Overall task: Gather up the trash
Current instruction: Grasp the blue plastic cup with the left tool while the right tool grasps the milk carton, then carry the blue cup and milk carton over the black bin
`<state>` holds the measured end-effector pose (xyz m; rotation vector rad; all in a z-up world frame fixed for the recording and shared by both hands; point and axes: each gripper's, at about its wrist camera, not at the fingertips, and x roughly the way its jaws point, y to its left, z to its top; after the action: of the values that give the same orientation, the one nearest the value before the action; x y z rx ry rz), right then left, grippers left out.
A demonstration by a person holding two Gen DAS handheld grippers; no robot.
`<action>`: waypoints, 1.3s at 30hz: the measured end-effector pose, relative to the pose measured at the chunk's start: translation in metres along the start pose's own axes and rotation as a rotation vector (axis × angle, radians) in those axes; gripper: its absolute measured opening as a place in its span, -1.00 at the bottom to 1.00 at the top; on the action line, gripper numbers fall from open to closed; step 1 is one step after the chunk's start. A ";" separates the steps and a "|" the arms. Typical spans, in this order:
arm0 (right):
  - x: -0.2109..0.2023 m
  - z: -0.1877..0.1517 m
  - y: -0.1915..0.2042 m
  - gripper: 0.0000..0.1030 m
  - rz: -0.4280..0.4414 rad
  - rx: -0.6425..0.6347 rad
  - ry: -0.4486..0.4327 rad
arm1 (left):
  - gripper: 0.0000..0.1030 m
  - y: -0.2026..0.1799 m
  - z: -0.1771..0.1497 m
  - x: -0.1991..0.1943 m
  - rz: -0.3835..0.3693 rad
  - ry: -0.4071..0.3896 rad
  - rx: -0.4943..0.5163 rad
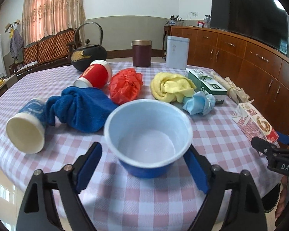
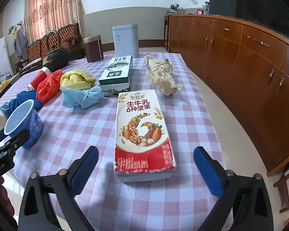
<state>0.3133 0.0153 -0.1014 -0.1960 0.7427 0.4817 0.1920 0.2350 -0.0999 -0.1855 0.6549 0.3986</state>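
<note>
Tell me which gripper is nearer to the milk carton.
Right. The right gripper is open with the milk carton lying between its fingers. The left gripper is off to the carton's left, straddling the blue cup.

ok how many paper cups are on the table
3: blue bowl-like cup upright between the left gripper fingers, blue-patterned cup on its side at left, red cup lying by the kettle.
</note>
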 end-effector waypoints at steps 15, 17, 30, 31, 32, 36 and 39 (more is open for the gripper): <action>-0.044 -0.009 -0.018 0.06 -0.011 0.055 -0.053 | 0.42 -0.025 0.002 -0.037 -0.096 -0.042 0.035; -0.056 -0.011 -0.025 0.06 -0.021 0.066 -0.061 | 0.42 -0.032 0.003 -0.046 -0.112 -0.054 0.044; -0.141 -0.042 -0.085 0.06 -0.108 0.145 -0.121 | 0.42 -0.096 0.001 -0.106 -0.222 -0.101 0.126; -0.146 -0.045 -0.090 0.06 -0.114 0.151 -0.125 | 0.41 -0.101 0.001 -0.110 -0.231 -0.104 0.134; -0.152 -0.048 -0.094 0.06 -0.121 0.158 -0.130 | 0.42 -0.107 0.000 -0.114 -0.239 -0.108 0.143; -0.172 -0.059 -0.112 0.06 -0.151 0.187 -0.141 | 0.42 -0.128 -0.004 -0.128 -0.277 -0.118 0.178; -0.184 -0.068 -0.127 0.06 -0.174 0.210 -0.144 | 0.41 -0.142 -0.007 -0.134 -0.305 -0.123 0.200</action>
<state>0.2175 -0.1831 -0.0239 -0.0285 0.6237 0.2472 0.1507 0.0633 -0.0150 -0.0679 0.5306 0.0496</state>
